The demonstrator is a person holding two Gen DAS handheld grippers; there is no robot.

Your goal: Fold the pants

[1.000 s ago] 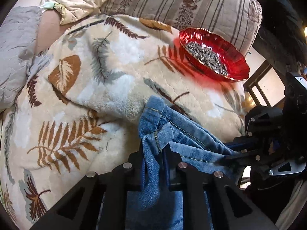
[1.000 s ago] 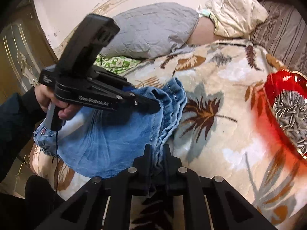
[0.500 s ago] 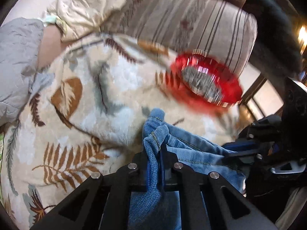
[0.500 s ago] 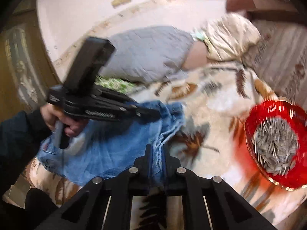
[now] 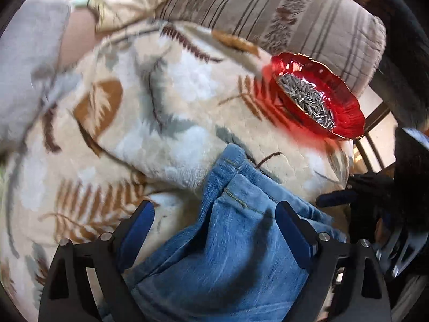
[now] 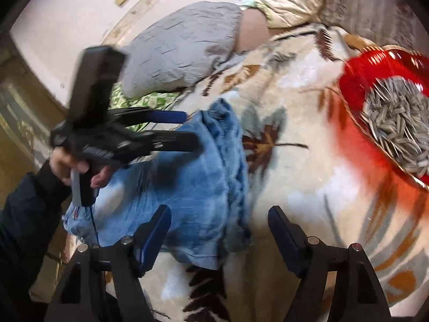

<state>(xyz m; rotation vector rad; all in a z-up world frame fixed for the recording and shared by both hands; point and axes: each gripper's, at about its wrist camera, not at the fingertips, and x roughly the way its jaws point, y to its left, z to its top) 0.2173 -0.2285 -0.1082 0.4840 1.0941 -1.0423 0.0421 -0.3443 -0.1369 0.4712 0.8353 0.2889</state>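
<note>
Item: pants (image 6: 193, 196), blue denim. Lying bunched and partly doubled over on a leaf-print blanket (image 5: 171, 102) spread across a bed; hem ends heaped toward the middle of the blanket, waist end down near the bed's edge on the person's side.

Left gripper (image 5: 214, 214): jaws wide apart and opening, denim lying between them but not pinched. Same tool seen from the right wrist view (image 6: 185, 128), held in a hand (image 6: 77, 169) with a dark sleeve, hovering over the cloth.

Right gripper (image 6: 218, 228): jaws apart and opening, folded edge of the denim between them, no pad pressing on it.

Handling, by judgement: soft and limp, moderately heavy for cloth, not slippery, not fragile. Layers likely to slide over each other and sag when lifted from one point. Stitched hems (image 5: 233, 196) and the waistband thicker and firmer, so best places for a grip; taking two matching corners at once likely to keep the fold square.

Nearby: red dish (image 5: 346, 118) of sunflower seeds (image 6: 394, 123), resting on the blanket close to the pants, easily tipped if the blanket is dragged. Grey pillow (image 6: 185, 51) and striped cushion (image 5: 295, 16) farther back.
</note>
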